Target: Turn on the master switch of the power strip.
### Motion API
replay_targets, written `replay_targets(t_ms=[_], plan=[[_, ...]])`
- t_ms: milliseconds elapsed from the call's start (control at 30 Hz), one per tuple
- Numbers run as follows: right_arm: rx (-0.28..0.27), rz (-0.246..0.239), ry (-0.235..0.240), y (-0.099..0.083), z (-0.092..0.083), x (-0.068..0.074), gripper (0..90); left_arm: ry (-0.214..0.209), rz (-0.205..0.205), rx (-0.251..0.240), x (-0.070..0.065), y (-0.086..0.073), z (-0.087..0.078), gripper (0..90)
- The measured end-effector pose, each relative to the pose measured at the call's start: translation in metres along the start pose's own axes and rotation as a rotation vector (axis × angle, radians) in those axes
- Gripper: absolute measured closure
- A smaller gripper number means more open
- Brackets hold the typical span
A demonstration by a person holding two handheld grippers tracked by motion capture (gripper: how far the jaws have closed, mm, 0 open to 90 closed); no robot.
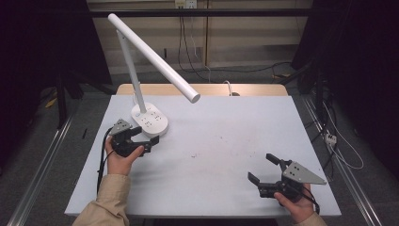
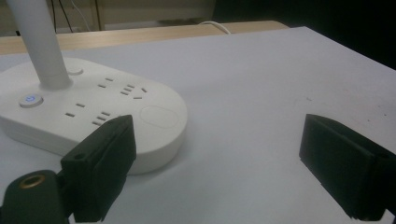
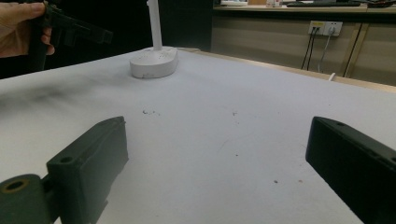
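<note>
The left gripper (image 1: 149, 142) is held low over the near-left part of the table (image 1: 226, 136), the person's left hand (image 1: 118, 157) wrapped round its body and the forearm in a tan sleeve (image 1: 106, 200) coming up from the bottom edge. Its jaws point to the right, toward the rounded end of the lamp base (image 1: 149, 120), and stand wide apart with nothing between them — in the left gripper view one jaw sits just in front of the base's edge (whether it touches, I cannot tell) and the other hangs over bare table.

The right gripper (image 1: 262, 168) is held at the near-right corner by the right hand (image 1: 295, 205), jaws aimed left and away across the table. They too are spread wide and hold nothing.

One desk lamp (image 1: 153, 56) stands at the far-left of the table: a white post rising from the base and a long white bar slanting down to the right above the table. The base carries socket slots, one round lit button (image 2: 31, 99) beside the post, and an oval pad near its rounded end.

Count: two grippers, one lamp, one table. A wall socket (image 3: 325, 27) with cables plugged in shows behind, in the right gripper view.
</note>
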State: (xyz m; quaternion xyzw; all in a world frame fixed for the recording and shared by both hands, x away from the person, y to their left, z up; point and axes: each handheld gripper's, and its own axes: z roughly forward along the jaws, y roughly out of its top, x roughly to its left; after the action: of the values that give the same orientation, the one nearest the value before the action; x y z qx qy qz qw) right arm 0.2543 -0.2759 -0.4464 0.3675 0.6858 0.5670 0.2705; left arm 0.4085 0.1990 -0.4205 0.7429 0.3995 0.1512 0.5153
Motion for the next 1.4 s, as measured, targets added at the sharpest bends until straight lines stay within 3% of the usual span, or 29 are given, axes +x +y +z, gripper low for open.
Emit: replay_targets(t_ms=[367, 1400], plan=[[0.001, 0.002, -0.003, -0.001, -0.001, -0.001, 5.2, -0.006, -0.013, -0.007, -0.003, -0.015, -0.007, 10.0], [0.0, 0.0, -0.002, 0.0, -0.001, 0.001, 5.3, 0.006, -0.004, -0.024, -0.011, -0.035, -0.037, 7.8]])
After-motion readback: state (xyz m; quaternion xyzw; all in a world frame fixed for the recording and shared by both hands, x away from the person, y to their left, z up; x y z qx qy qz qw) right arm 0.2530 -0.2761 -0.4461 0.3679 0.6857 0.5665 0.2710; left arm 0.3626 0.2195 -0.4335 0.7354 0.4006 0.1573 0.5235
